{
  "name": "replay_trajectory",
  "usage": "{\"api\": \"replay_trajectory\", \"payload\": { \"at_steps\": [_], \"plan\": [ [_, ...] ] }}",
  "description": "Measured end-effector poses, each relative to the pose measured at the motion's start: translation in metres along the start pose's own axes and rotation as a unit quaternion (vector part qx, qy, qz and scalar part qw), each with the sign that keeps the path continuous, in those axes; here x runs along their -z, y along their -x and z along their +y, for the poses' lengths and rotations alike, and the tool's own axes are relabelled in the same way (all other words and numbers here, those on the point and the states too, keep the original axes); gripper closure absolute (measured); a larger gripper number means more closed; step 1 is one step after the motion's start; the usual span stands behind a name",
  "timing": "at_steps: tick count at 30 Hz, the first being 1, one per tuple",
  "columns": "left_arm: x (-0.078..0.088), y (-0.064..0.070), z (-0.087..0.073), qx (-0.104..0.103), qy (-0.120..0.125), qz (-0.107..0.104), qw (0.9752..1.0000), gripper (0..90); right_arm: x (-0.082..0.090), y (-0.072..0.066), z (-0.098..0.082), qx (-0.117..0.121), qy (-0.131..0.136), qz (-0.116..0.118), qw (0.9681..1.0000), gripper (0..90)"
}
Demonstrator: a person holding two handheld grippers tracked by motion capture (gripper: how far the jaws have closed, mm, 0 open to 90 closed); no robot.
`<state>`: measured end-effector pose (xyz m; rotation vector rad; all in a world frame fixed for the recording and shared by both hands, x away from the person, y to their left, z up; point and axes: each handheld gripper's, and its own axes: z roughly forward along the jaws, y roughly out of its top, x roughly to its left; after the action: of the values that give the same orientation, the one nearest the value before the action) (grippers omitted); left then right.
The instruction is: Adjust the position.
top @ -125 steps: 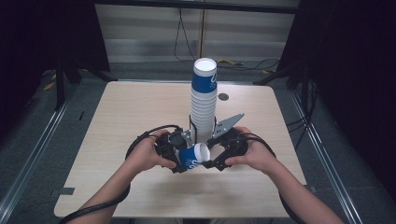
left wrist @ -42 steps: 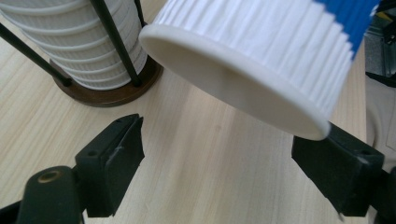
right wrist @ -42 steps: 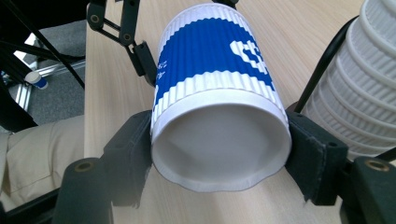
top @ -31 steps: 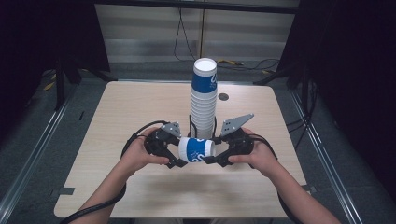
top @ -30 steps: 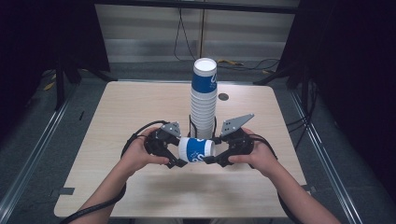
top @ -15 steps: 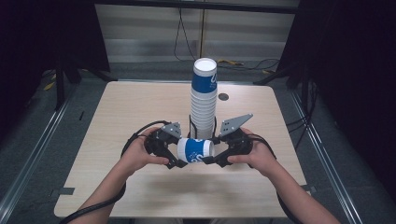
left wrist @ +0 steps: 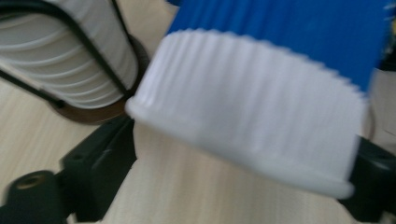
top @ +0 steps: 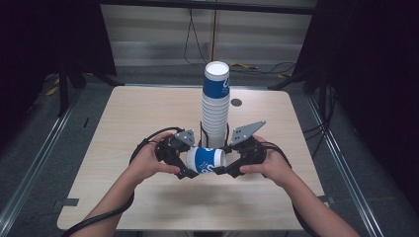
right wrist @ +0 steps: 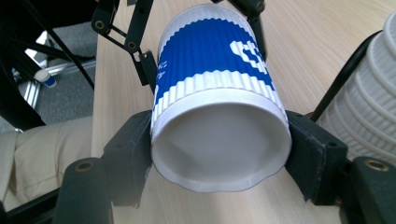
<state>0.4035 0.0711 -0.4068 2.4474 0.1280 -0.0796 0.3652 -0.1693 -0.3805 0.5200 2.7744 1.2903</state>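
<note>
A blue and white ribbed paper cup [top: 207, 160] lies level above the table's near middle, between both grippers. My right gripper [top: 225, 164] is shut on one end of the cup; in the right gripper view the black jaws of my right gripper [right wrist: 219, 154] press either side of the cup's [right wrist: 215, 60] hollow white end. My left gripper [top: 191, 162] is at the other end. Its jaws have just been opening, and in the left gripper view my left gripper [left wrist: 243, 168] straddles the cup's [left wrist: 261, 107] white band without clearly pressing it.
A tall stack of cups [top: 216, 108] stands in a black wire holder just behind the hands, close to both grippers; the stack [right wrist: 373, 102] is to the right in the right gripper view. A small dark disc [top: 236, 102] lies on the wooden table [top: 148, 108].
Since about four seconds ago the cup has turned from tilted to lying level between the grippers. Over the last second nothing has visibly moved.
</note>
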Motion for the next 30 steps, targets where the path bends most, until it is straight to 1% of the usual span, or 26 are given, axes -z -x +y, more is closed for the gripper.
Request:
{"api": "replay_trajectory", "payload": {
  "at_steps": [1,2,3,5,7,8,10,11,13,14,15,16,19,20,21,22,23,24,25,26,27,28,30],
  "plan": [
    [-0.0003,0.0000,-0.0001,0.005,-0.001,-0.002,1.0000,18.2,-0.0001,-0.0011,0.0003,0.003,-0.004,-0.003,1.0000,29.7],
    [-0.0010,-0.0001,0.0000,0.011,-0.002,0.004,0.9999,14.6,-0.0002,-0.0013,0.0002,0.002,-0.004,-0.003,1.0000,29.7],
    [-0.0007,-0.0005,-0.0004,0.010,0.001,0.006,0.9999,12.1,-0.0003,-0.0013,-0.0002,0.003,-0.002,-0.001,1.0000,29.7],
    [-0.0002,-0.0018,-0.0013,0.013,0.006,0.004,0.9999,12.2,0.0004,-0.0010,-0.0001,0.002,-0.001,-0.002,1.0000,29.7],
    [-0.0009,-0.0023,-0.0013,0.018,0.004,0.014,0.9997,7.9,0.0009,-0.0007,0.0001,0.001,0.002,-0.003,1.0000,29.7],
    [-0.0011,-0.0020,-0.0010,0.017,0.002,0.017,0.9997,4.2,0.0004,-0.0008,0.0001,0.001,0.002,-0.001,1.0000,29.7],
    [-0.0018,-0.0012,-0.0003,0.016,0.000,0.020,0.9997,2.3,-0.0004,-0.0013,0.0003,0.000,0.000,0.000,1.0000,29.7],
    [-0.0013,-0.0008,0.0002,0.011,-0.004,0.026,0.9996,1.2,-0.0006,-0.0011,0.0002,0.000,0.000,0.002,1.0000,29.7],
    [-0.0015,-0.0014,0.0004,0.015,-0.006,0.026,0.9995,0.0,-0.0012,-0.0010,0.0005,0.000,0.000,0.004,1.0000,29.7],
    [-0.0014,-0.0015,0.0006,0.014,-0.006,0.026,0.9995,0.0,-0.0014,-0.0008,0.0005,0.001,0.000,0.005,1.0000,29.7],
    [-0.0008,-0.0016,0.0011,0.006,-0.010,0.028,0.9995,0.0,-0.0017,-0.0005,0.0006,0.001,-0.002,0.005,1.0000,29.6],
    [-0.0013,-0.0016,0.0019,0.000,-0.009,0.024,0.9997,0.0,-0.0019,-0.0005,0.0007,0.002,-0.003,0.004,1.0000,29.7],
    [-0.0015,0.0000,0.0049,-0.004,-0.007,0.025,0.9997,0.0,-0.0029,0.0000,0.0011,0.001,-0.003,0.009,1.0000,29.6],
    [-0.0018,0.0001,0.0056,-0.009,-0.008,0.024,0.9996,0.0,-0.0031,-0.0002,0.0013,0.001,-0.005,0.008,1.0000,29.6],
    [-0.0026,0.0008,0.0059,-0.010,-0.005,0.024,0.9996,0.0,-0.0036,0.0000,0.0013,0.001,-0.005,0.010,0.9999,29.6],
    [-0.0027,0.0005,0.0063,-0.012,-0.001,0.020,0.9997,0.0,-0.0038,-0.0004,0.0015,0.003,-0.005,0.010,0.9999,29.6],
    [-0.0030,0.0008,0.0062,-0.007,0.000,0.020,0.9998,0.0,-0.0038,-0.0009,0.0019,0.006,-0.001,0.010,0.9999,29.6],
    [-0.0035,0.0005,0.0062,-0.007,0.001,0.015,0.9999,0.0,-0.0037,-0.0010,0.0023,0.006,0.000,0.010,0.9999,29.6],
    [-0.0031,0.0005,0.0061,-0.015,0.004,0.008,0.9999,2.0,-0.0033,-0.0007,0.0026,0.005,0.000,0.011,0.9999,29.6],
    [-0.0028,0.0017,0.0057,-0.021,0.010,0.000,0.9997,8.5,-0.0031,-0.0005,0.0026,0.004,0.002,0.011,0.9999,29.6],
    [-0.0031,0.0030,0.0057,-0.026,0.012,0.000,0.9996,15.7,-0.0028,-0.0005,0.0025,0.005,0.001,0.006,1.0000,29.7],
    [-0.0031,0.0041,0.0059,-0.029,0.011,0.001,0.9995,16.2,-0.0026,-0.0002,0.0021,0.004,0.000,0.008,1.0000,29.7],
    [-0.0021,0.0042,0.0051,-0.026,0.014,-0.002,0.9996,16.7,-0.0024,-0.0002,0.0007,0.005,-0.001,0.009,0.9999,29.7]
  ]
}}
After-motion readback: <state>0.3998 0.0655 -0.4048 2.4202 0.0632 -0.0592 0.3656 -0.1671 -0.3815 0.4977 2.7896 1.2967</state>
